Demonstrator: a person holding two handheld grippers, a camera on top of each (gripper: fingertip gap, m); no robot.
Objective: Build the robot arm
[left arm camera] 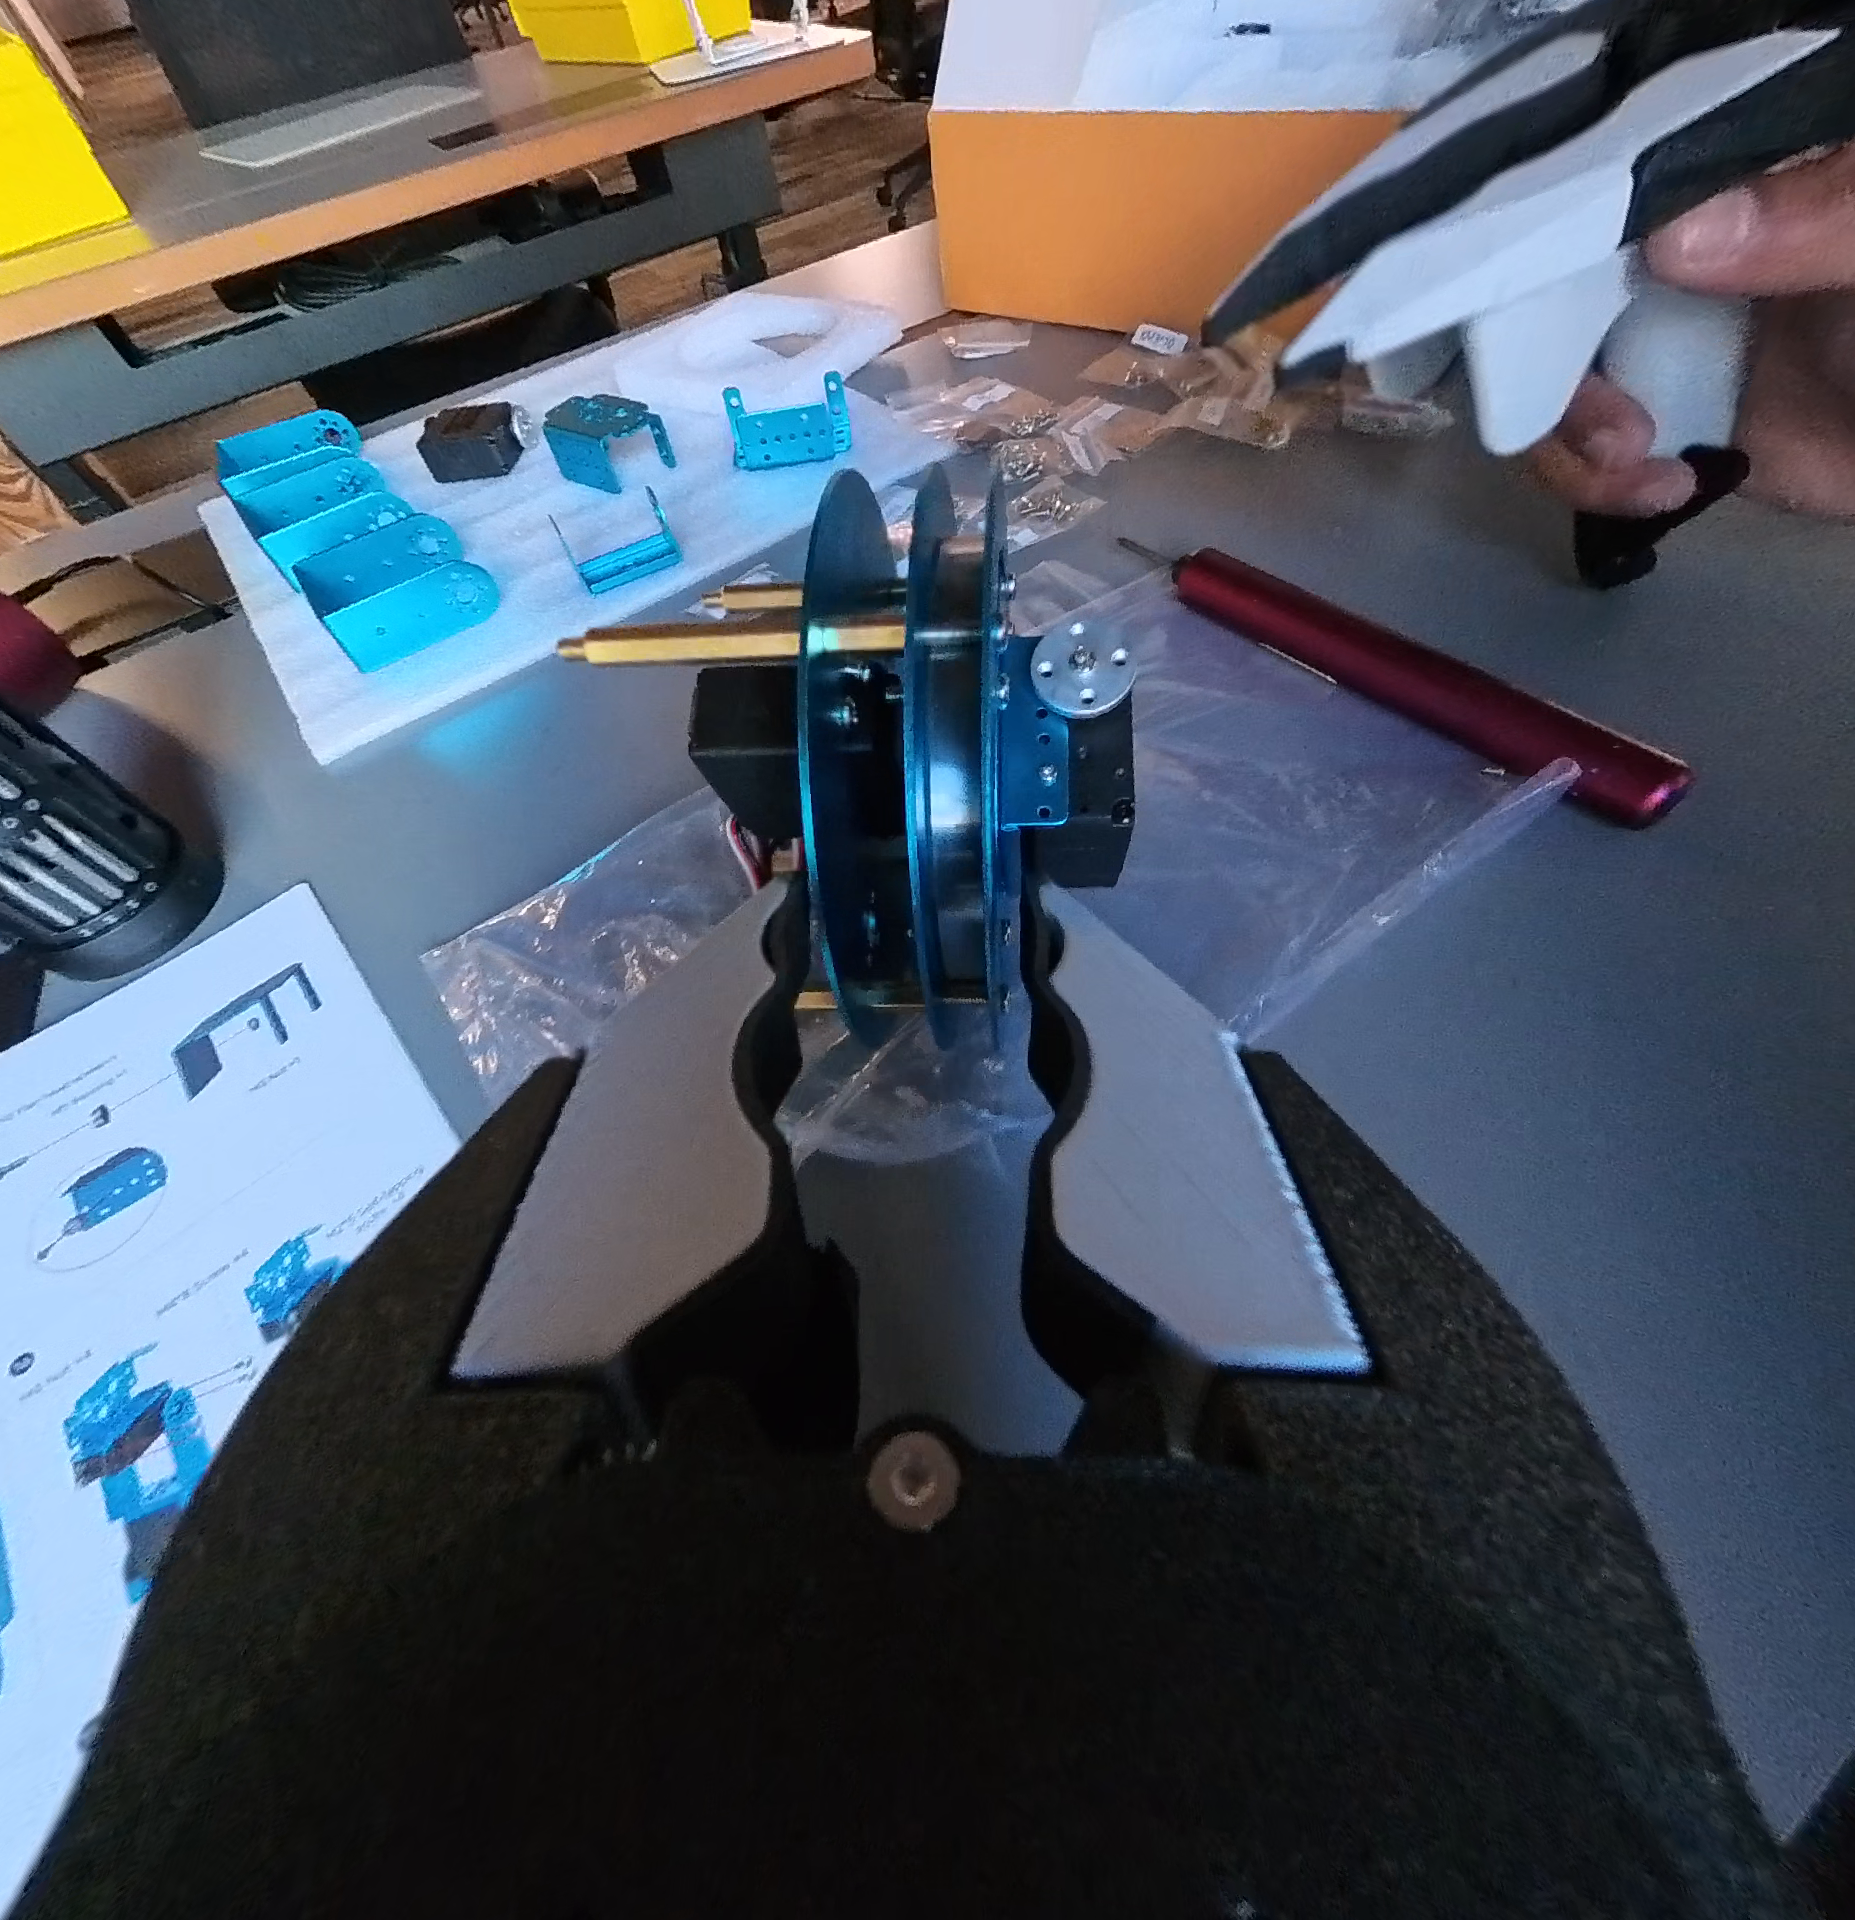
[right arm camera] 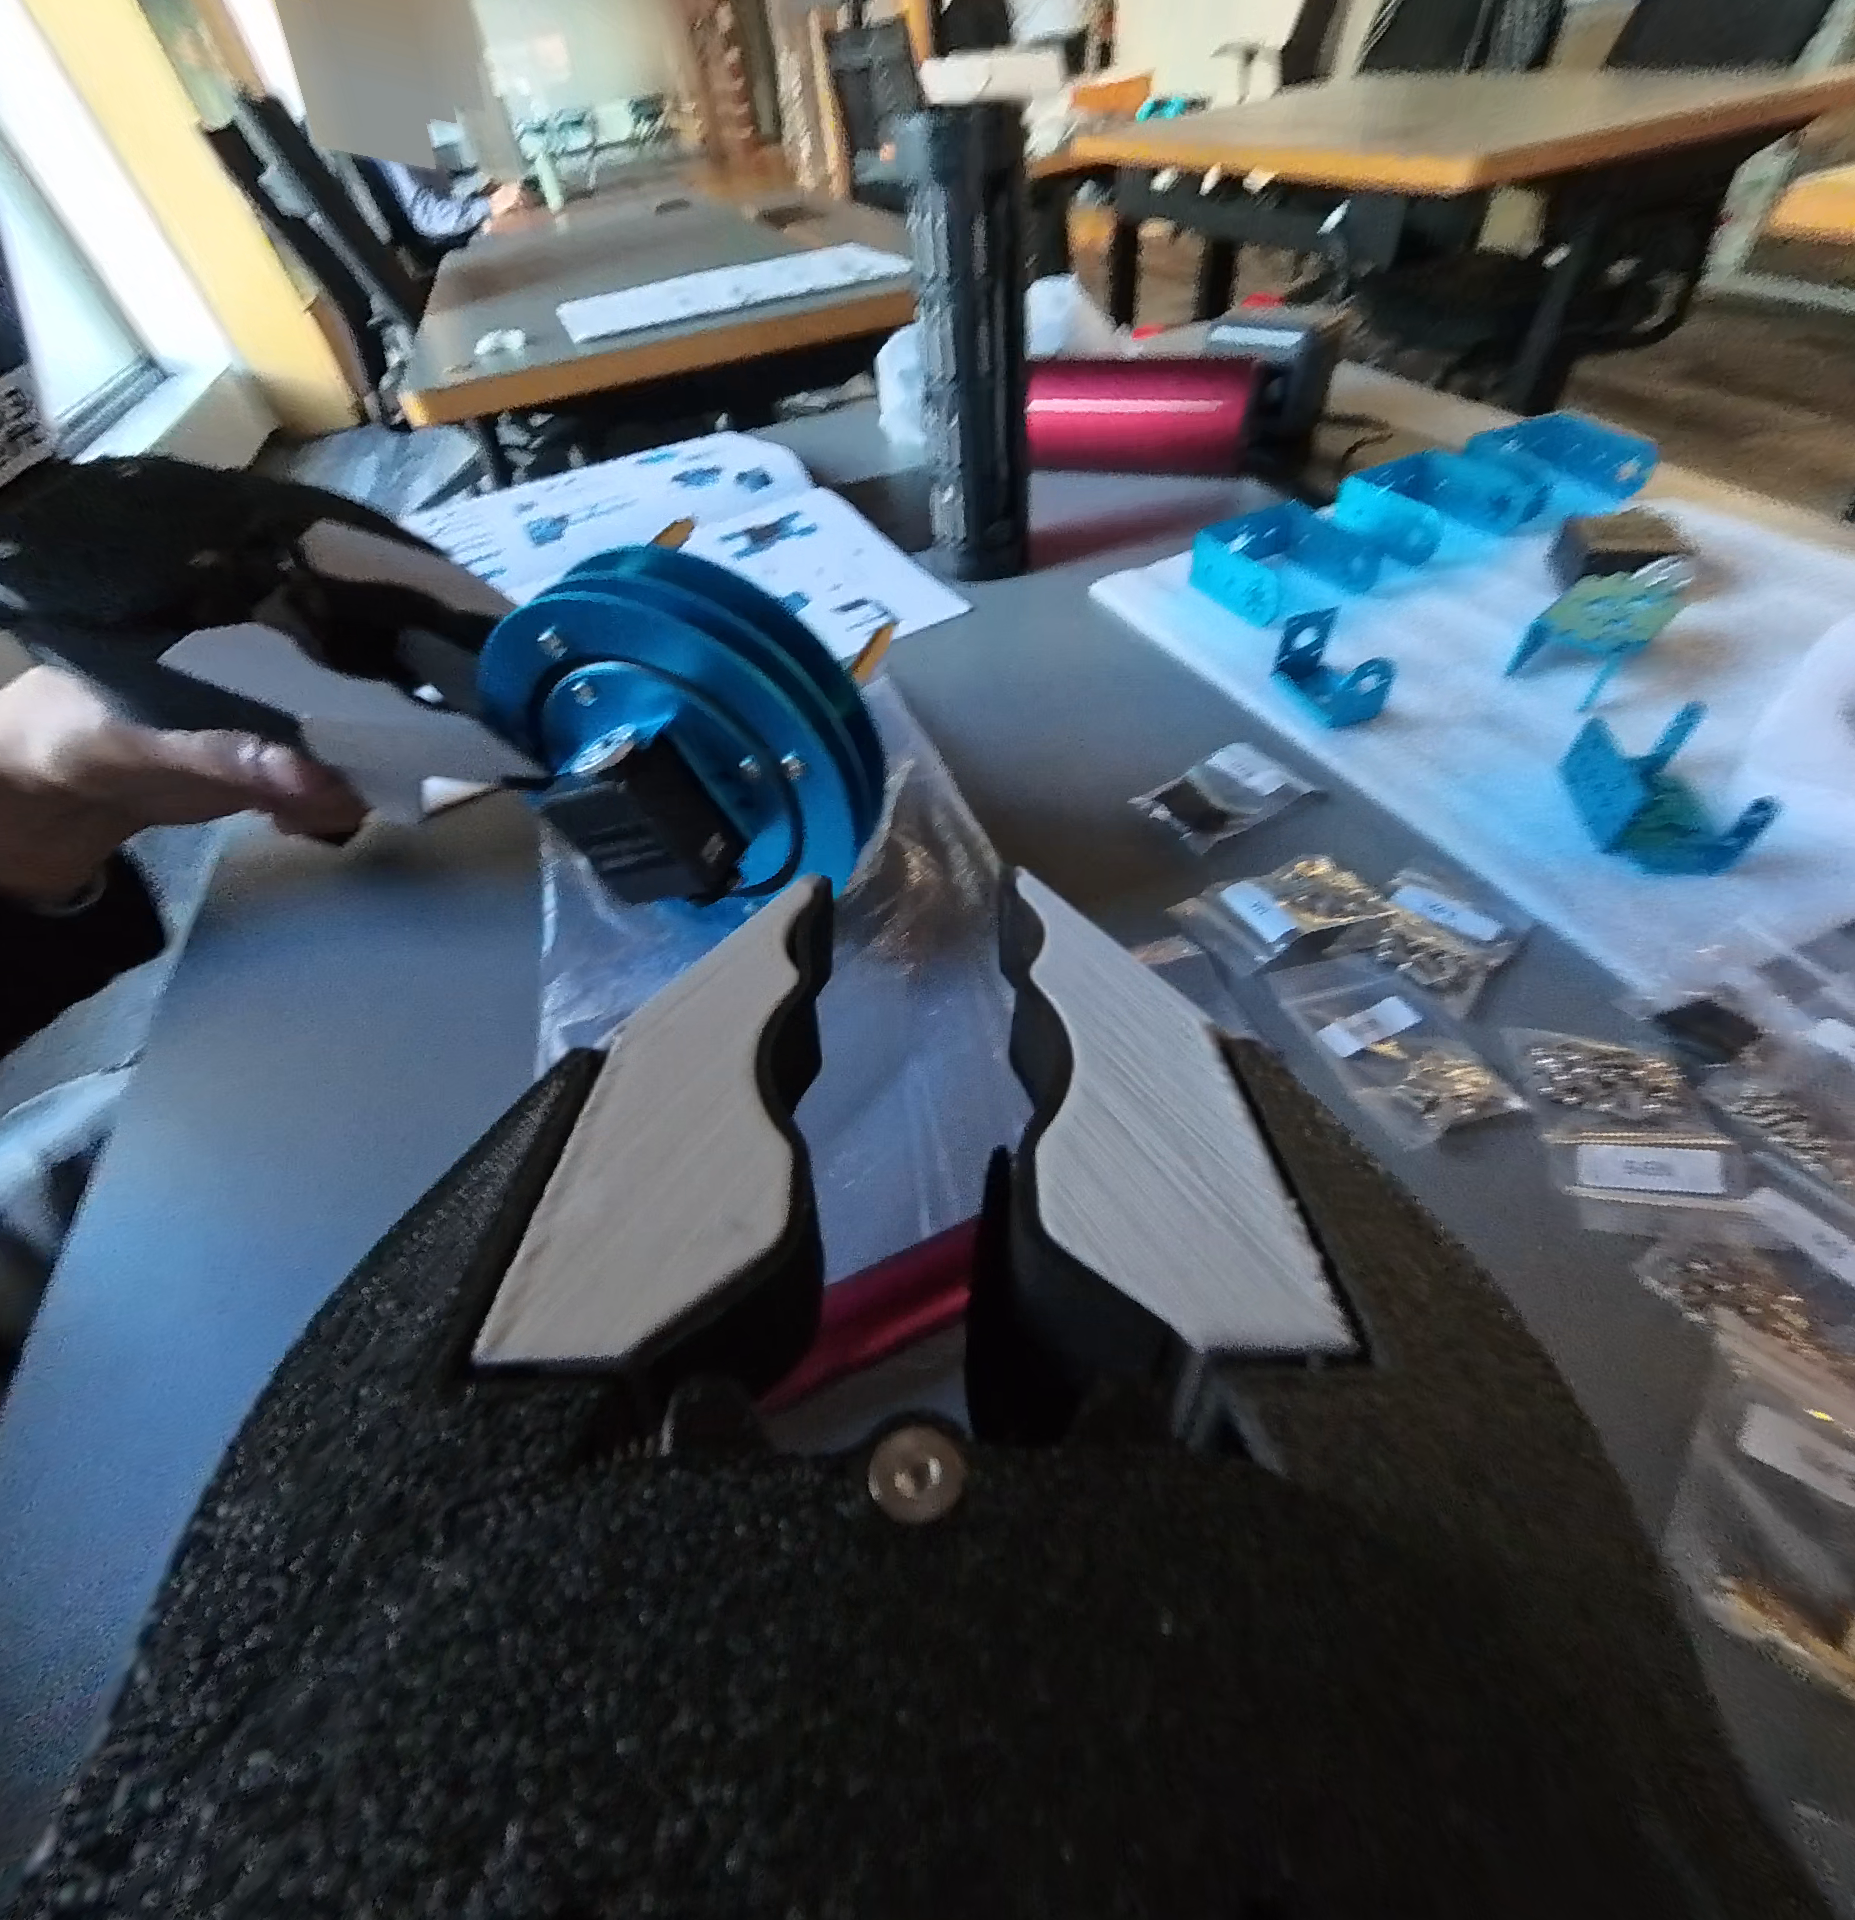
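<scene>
My left gripper [left arm camera: 907, 920] is shut on a blue round-plate assembly [left arm camera: 902, 727]. It has stacked blue discs on edge, brass standoffs [left arm camera: 684, 644] pointing left and black servos, one with a silver horn [left arm camera: 1084, 665]. I hold it just above a clear plastic bag [left arm camera: 1266, 831]. In the right wrist view the assembly [right arm camera: 684, 727] sits in the left gripper [right arm camera: 507, 696], with a person's hand behind it. My right gripper [right arm camera: 918, 904] is open and empty, close to the right of the assembly, over the bag. It also shows blurred at the top right of the left wrist view [left arm camera: 1261, 343].
A red screwdriver [left arm camera: 1422, 675] lies on the grey table [left arm camera: 1525, 1143]. Blue brackets [left arm camera: 383, 561] and a black servo [left arm camera: 466, 442] lie on white foam [right arm camera: 1422, 727]. Small screw bags [right arm camera: 1370, 987], an instruction sheet [left arm camera: 123, 1247], a bit case [left arm camera: 50, 831] and an upright black cylinder [right arm camera: 970, 343] stand around. Left tips to right tips: about 15 centimeters.
</scene>
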